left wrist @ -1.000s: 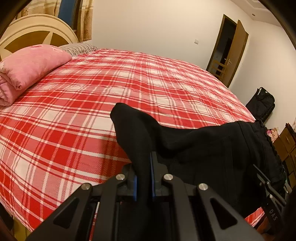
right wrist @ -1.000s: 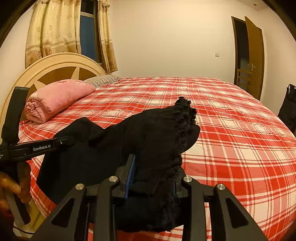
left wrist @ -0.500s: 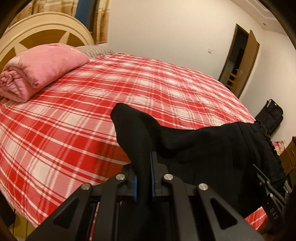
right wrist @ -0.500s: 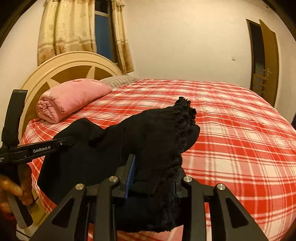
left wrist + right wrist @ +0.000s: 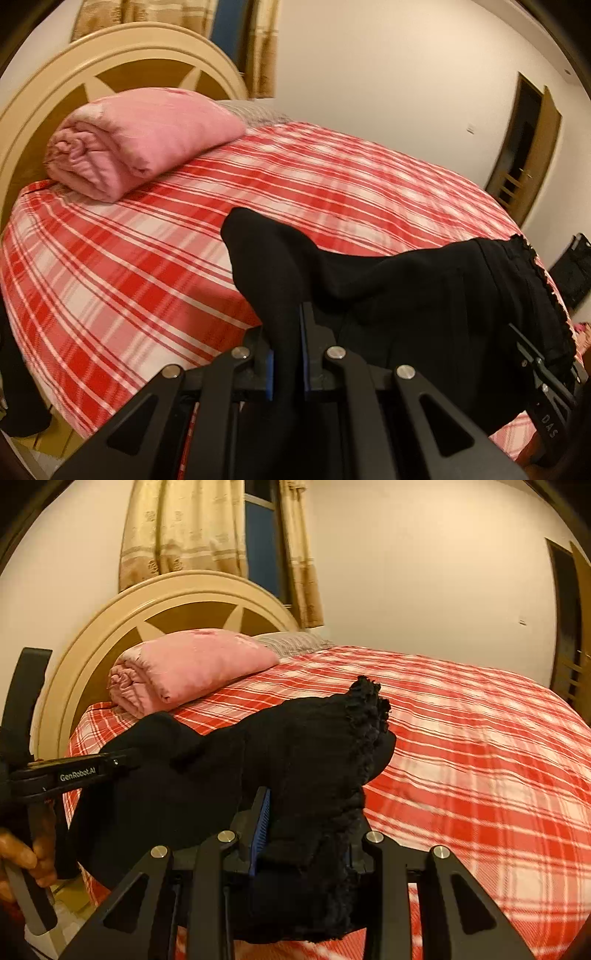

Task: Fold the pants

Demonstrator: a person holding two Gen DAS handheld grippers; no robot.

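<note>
While both grippers clamp black fabric pants (image 5: 406, 291) above red plaid bed (image 5: 129, 266) | left gripper (image 5: 286, 354) fingers closed on cloth | right gripper (image 5: 299, 834) fingers closed on frilled waistband | risk: thin pinch slips, pants bunch

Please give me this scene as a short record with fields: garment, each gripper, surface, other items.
garment: black pants, held up between both grippers
left gripper: shut on pants
right gripper: shut on frilled edge of pants
surface: bed with red plaid sheet
other items: pink blanket, folded, by headboard
</note>
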